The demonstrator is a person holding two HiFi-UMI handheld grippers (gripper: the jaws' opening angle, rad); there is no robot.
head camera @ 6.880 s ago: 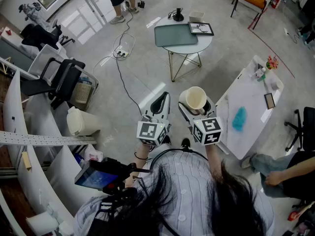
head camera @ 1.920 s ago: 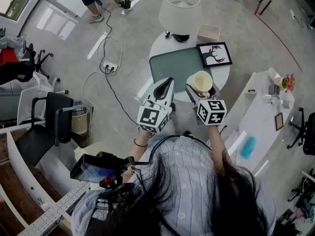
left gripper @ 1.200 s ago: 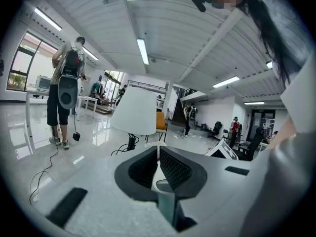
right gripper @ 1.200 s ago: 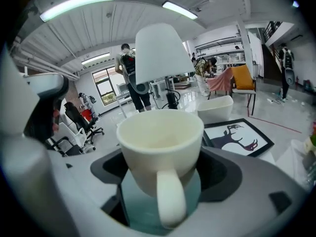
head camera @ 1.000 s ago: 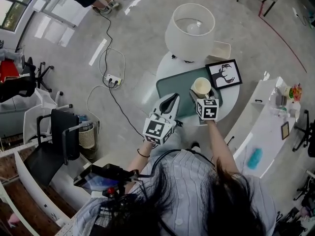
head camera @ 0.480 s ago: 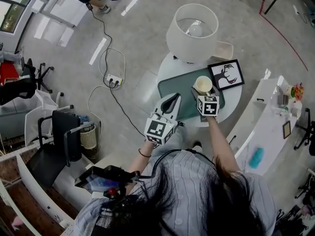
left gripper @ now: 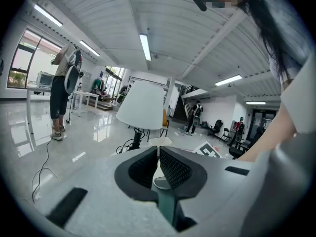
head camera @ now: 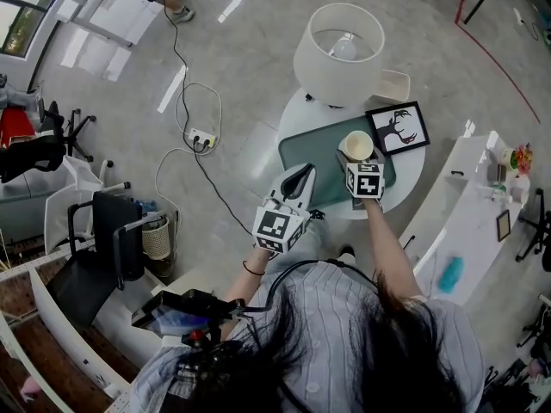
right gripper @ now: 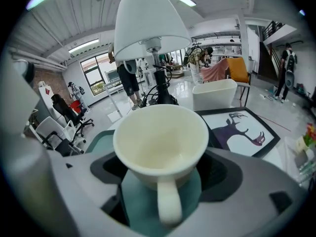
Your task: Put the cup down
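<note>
Right tongs, clamped on cup, now have the surface's green mat beneath them, so set-down looks next; left tongs together, empty.

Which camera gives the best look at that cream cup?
The right gripper view: the cup fills it, empty, handle toward the camera, held by the right gripper. The head view shows the cup small, from above; the left gripper view doesn't show it.

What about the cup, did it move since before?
Yes. The cup went forward, from over the floor short of the round table to over its green mat, beside the deer picture.
</note>
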